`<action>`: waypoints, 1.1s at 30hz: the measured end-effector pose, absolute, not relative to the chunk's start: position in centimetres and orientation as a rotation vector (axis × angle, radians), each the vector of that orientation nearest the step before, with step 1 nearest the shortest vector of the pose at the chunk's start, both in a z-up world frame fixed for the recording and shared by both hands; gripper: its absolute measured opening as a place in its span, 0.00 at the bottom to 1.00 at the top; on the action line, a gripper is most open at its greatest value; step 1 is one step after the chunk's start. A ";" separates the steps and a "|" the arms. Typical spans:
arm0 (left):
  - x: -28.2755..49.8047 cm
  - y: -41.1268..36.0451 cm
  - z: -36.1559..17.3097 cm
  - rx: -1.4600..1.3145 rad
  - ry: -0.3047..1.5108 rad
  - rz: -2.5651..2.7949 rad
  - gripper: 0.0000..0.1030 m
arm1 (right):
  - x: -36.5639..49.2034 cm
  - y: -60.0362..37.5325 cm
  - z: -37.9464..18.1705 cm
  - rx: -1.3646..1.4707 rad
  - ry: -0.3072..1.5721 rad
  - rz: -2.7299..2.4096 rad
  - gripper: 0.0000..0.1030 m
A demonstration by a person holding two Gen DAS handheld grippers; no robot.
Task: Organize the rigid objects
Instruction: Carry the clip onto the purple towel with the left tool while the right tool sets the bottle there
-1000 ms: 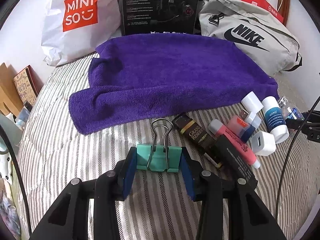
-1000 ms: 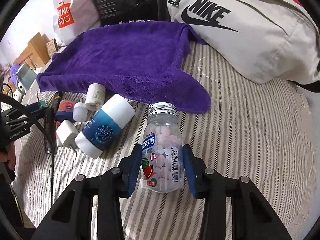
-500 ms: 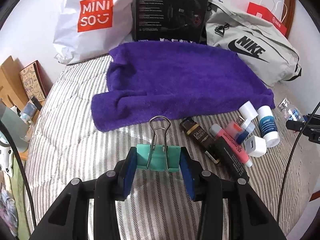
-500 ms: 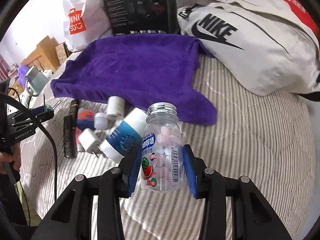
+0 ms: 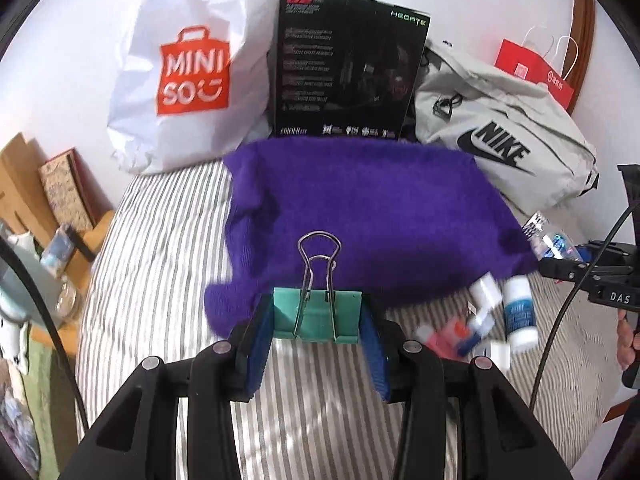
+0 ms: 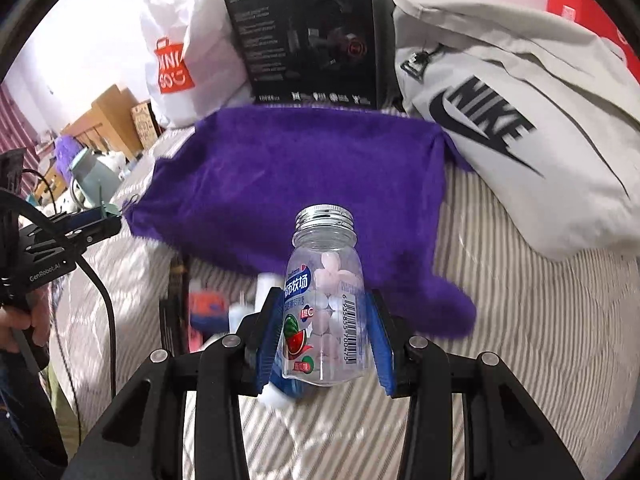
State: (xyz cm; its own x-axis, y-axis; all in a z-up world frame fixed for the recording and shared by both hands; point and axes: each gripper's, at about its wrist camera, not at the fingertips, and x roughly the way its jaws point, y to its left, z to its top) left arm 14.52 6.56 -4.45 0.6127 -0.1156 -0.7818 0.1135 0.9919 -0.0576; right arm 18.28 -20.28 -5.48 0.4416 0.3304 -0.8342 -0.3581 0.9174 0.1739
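A carrying step is judged to be in hand: both items are held clear of the striped bed [image 5: 160,240], with the purple towel [image 5: 360,208] spread in the middle of both frames. The left tongs [image 5: 318,316] are clenched on a green binder clip [image 5: 318,314], seen at lower centre with its wire handles pointing up. The right tongs [image 6: 324,336] are clamped around a clear candy bottle [image 6: 326,300], held upright at lower centre; pale round sweets fill its lower part, and its silver screw cap is on. A small pile of loose items [image 5: 480,328] is blurred at the lower right of the left view. The next move is judged to call for setting each piece down apart on the towel, the bottle kept upright.
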 end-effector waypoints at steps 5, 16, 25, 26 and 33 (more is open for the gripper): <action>18.5 5.7 -4.2 -0.003 0.899 -0.150 0.39 | 22.3 -19.3 -5.9 -0.016 1.027 0.426 0.40; 27.8 4.2 -6.7 -0.027 0.939 -0.181 0.39 | 31.2 -16.7 -8.3 -0.062 1.043 0.426 0.40; 32.6 2.8 -9.2 -0.015 1.002 -0.189 0.39 | 34.3 -15.9 -10.8 -0.116 1.102 0.396 0.40; 32.8 2.7 -9.3 -0.013 1.008 -0.187 0.39 | 34.4 -15.8 -11.0 -0.126 1.111 0.392 0.40; 33.3 1.9 -10.4 0.016 1.047 -0.174 0.39 | 34.4 -15.4 -11.2 -0.150 1.121 0.408 0.47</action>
State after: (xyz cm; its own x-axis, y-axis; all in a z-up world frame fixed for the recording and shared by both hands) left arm 33.25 1.89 -10.43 0.4876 -0.1351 -0.8625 0.1505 0.9862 -0.0694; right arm 34.43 -15.41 -11.17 0.3707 0.2416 -0.8968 -0.3909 0.9165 0.0854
